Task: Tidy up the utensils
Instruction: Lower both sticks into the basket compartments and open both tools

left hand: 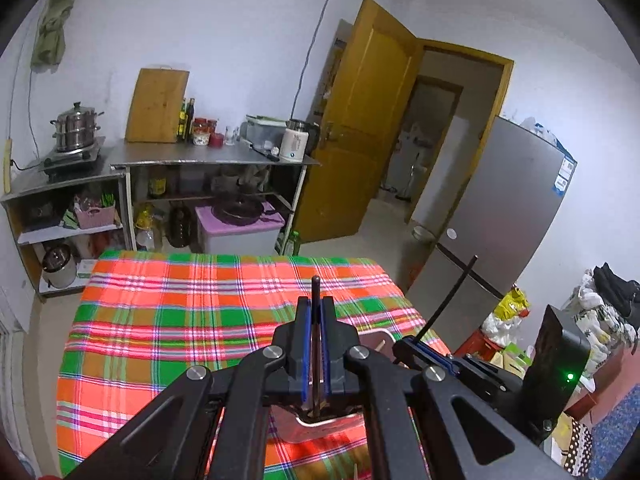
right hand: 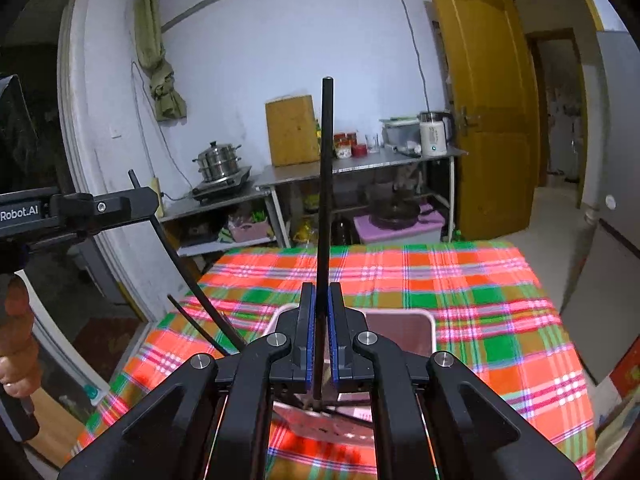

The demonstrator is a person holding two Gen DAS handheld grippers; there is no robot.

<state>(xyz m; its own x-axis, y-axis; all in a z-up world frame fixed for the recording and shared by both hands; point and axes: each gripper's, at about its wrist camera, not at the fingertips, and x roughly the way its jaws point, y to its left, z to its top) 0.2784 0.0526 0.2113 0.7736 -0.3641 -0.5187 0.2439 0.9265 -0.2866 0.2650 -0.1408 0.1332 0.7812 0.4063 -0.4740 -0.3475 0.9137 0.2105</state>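
Observation:
My left gripper (left hand: 316, 304) is shut on a dark chopstick (left hand: 315, 288) that stands upright between its blue pads. My right gripper (right hand: 321, 290) is shut on a long black chopstick (right hand: 325, 180) that rises well above its fingers. Both hang just over a white-rimmed tray (right hand: 430, 316) with a dark inside, set on the plaid-covered table (right hand: 480, 300). In the left wrist view the right gripper (left hand: 404, 344) shows at the right with its chopstick (left hand: 452, 296) slanting up. In the right wrist view the left gripper (right hand: 148, 200) is at the left, its chopstick (right hand: 180, 256) slanting down toward the tray. Another dark stick (right hand: 196, 324) leans near the tray's left edge.
Beyond the table's far edge stand metal kitchen shelves (left hand: 200, 160) with pots, jars and a cutting board. A yellow door (left hand: 360, 120) and a grey fridge (left hand: 500, 220) are to the right. A person's hand (right hand: 16, 320) grips the left tool's handle.

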